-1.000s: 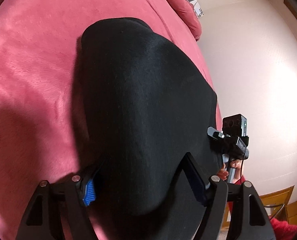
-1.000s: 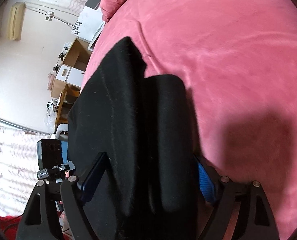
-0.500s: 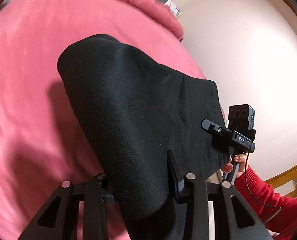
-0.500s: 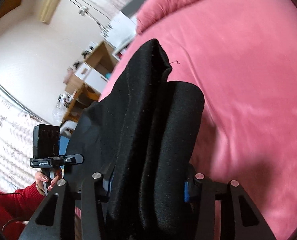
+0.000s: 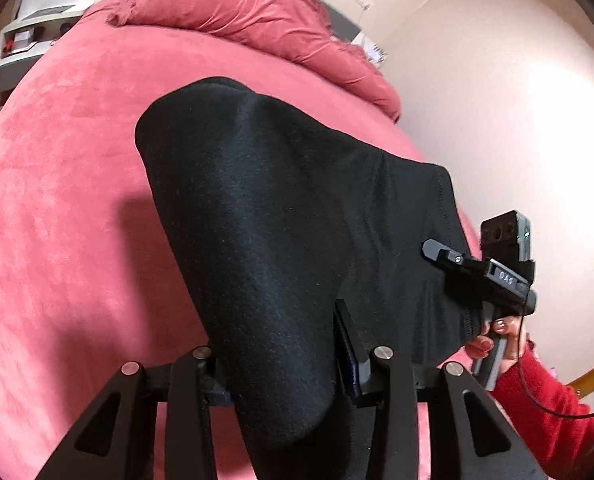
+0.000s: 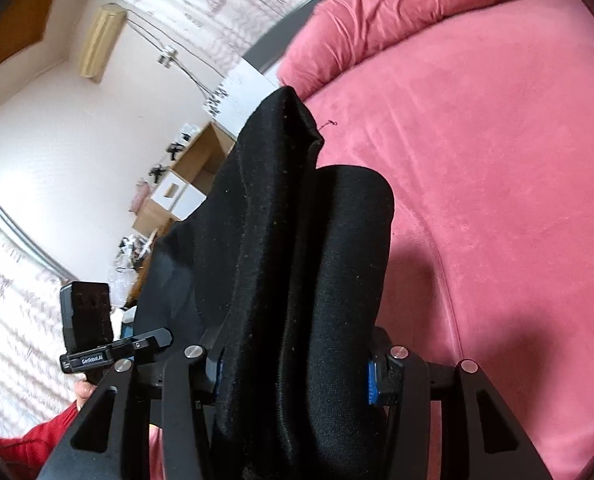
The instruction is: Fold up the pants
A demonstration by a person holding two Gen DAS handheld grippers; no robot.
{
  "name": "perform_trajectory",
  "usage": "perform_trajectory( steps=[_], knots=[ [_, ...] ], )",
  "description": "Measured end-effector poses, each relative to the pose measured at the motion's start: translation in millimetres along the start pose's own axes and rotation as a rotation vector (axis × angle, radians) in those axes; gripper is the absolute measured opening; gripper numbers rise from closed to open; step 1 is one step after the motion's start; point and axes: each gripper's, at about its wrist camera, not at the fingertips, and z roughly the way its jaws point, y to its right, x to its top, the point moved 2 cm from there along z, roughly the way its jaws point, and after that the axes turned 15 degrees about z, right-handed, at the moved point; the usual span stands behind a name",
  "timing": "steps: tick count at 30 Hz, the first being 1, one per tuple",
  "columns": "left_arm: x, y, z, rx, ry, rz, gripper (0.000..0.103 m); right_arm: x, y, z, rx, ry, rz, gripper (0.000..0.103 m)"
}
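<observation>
Black pants lifted off pink bed, mid-fold

Both the left gripper and right gripper, open a second ago, are now clamped on bunched cloth, raising one end off the bed for the next fold.

pink bedspread, rumpled pink duvet, wooden shelf unit
</observation>
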Motion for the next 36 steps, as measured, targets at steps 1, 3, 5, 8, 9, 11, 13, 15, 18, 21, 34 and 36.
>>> perform_trajectory(
  steps=[1, 3, 5, 8, 9, 11, 13, 15, 18, 21, 34, 36],
  knots=[
    [-3.3, -6.9, 8.6, 0.008, -0.021, -0.016, 0.04, 3.5, 9.9, 2.2, -0.015, -0.009, 0.011, 0.049],
    [-12.3, -23.8, 18.3, 0.033, -0.049, -0.036, 0.047, 4.6, 22.6, 16.9, -0.053, -0.021, 0.036, 0.05],
    [-22.3, -42.6, 19.2, 0.031, -0.031, -0.071, 0.056, 3.8, 37.5, 21.2, -0.05, -0.01, 0.086, 0.053],
    [-38.5, -55.3, 15.2, 0.013, 0.006, -0.147, 0.068, 2.3, 55.1, 14.2, -0.052, 0.037, 0.136, 0.065],
    [-46.3, -64.3, 13.1, 0.01, 0.013, -0.164, 0.069, 0.4, 57.7, 11.7, -0.033, 0.041, 0.144, 0.066],
    [-59.5, -68.6, 6.3, -0.005, 0.04, -0.193, 0.069, -4.0, 58.2, 5.5, -0.034, 0.055, 0.139, 0.066],
    [-71.4, -67.4, -2.7, 0.016, 0.067, -0.196, 0.069, -5.8, 58.0, 0.7, -0.063, 0.07, 0.118, 0.069],
    [-82.8, -64.9, -12.2, 0.056, 0.088, -0.196, 0.069, -7.9, 58.5, -2.1, -0.071, 0.084, 0.128, 0.069],
    [-105.2, -54.1, -25.1, 0.12, 0.12, -0.179, 0.069, -17.7, 57.4, -9.3, -0.091, 0.117, 0.146, 0.069],
    [-121.4, -45.3, -34.5, 0.179, 0.135, -0.149, 0.07, -33.5, 65.4, -33.6, -0.122, 0.174, 0.183, 0.071],
    [-171.1, 19.6, -49.6, 0.402, 0.061, -0.144, 0.069, -135.6, 64.8, -118.4, -0.388, 0.323, 0.21, 0.072],
    [-185.2, 29.9, -48.2, 0.423, 0.036, -0.146, 0.069, -154.2, 53.8, -115.4, -0.431, 0.308, 0.165, 0.073]
  ],
)
